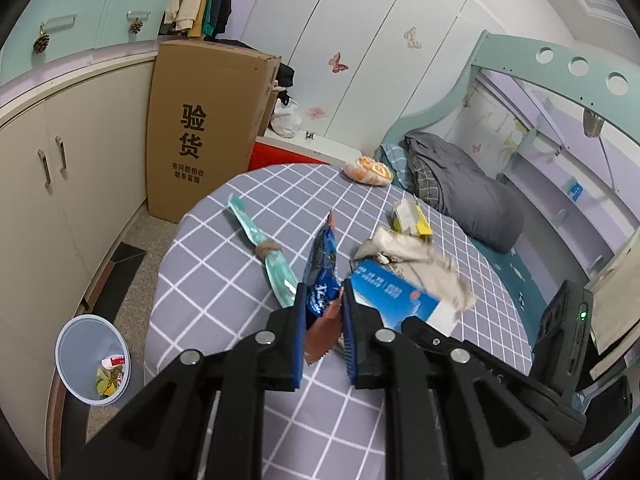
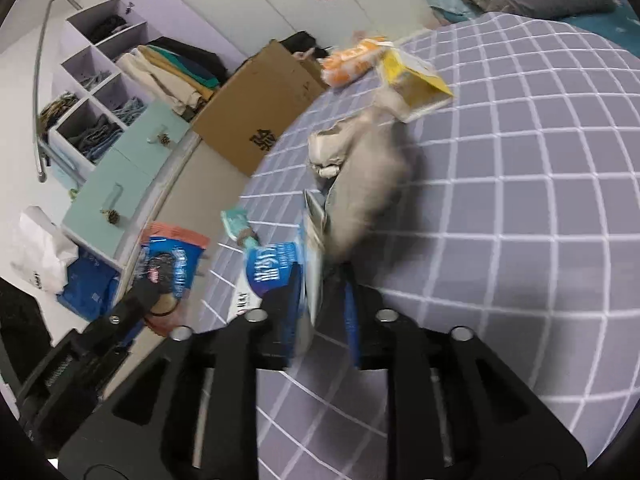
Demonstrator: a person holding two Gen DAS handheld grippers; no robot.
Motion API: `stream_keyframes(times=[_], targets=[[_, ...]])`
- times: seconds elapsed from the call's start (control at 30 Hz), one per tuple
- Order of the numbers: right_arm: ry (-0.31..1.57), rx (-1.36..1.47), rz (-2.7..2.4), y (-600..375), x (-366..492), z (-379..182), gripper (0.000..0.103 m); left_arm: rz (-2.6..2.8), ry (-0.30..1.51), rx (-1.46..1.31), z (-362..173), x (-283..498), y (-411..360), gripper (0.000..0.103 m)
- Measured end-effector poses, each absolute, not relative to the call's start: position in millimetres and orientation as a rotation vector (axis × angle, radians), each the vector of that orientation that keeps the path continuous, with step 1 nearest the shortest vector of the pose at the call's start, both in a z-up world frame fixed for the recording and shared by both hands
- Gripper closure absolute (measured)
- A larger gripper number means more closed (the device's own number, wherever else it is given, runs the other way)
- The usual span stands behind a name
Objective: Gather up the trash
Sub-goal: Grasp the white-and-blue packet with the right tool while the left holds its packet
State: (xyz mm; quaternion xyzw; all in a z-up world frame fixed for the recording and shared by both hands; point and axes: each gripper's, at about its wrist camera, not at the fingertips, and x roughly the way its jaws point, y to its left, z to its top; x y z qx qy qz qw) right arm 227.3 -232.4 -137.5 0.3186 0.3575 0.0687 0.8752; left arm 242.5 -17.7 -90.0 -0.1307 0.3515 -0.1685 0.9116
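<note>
My left gripper (image 1: 322, 292) is shut on a blue and orange snack wrapper (image 1: 320, 260), held above the grey checked bed cover (image 1: 224, 280); the same wrapper (image 2: 172, 260) shows at the left of the right wrist view. My right gripper (image 2: 322, 280) has the edge of a blue and white box (image 2: 272, 272) between its jaws. The box lies against the left pad, with a gap to the right pad. A crumpled beige paper bag (image 2: 368, 188), blurred, rests on the box (image 1: 392, 296). A teal wrapper (image 1: 260, 240), a yellow box (image 1: 412, 220) and an orange bag (image 1: 368, 170) lie on the bed.
A pale bin (image 1: 68, 344) with some scraps stands on the floor at lower left, beside cream cabinets (image 1: 60, 184). A tall cardboard box (image 1: 208, 120) leans at the bed's far corner. A grey duvet (image 1: 460, 192) lies at the head of the bed.
</note>
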Motion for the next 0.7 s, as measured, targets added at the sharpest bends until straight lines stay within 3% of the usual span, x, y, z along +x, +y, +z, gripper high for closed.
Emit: stream_keyframes(times=[0.07,0.1,0.13,0.47,0.57,0.7], targets=[[0.744,0.665,0.128,-234,219,-139,0.064,-0.347,0.733,-0.263,-93,238,-18,0.088],[0.741,0.677,0.128,-235,215,-140,0.052,-0.346,0.737,-0.262,-95,236,-18,0.088],[0.734,0.682,0.123,-236,210,-140,0.051,-0.346,0.740,-0.262,-96,235,-18,0.088],[0.726,0.685,0.133,-234,200,-133,0.051,-0.348,0.757,-0.253,-104,223,-17,0.088],[0.743,0.673,0.145,-227,213,-135,0.064,-0.348,0.762,-0.247,-106,222,-17,0.088],[0.748,0.668,0.166,-215,227,-138,0.066,-0.350,0.773,-0.242,-109,223,-17,0.088]])
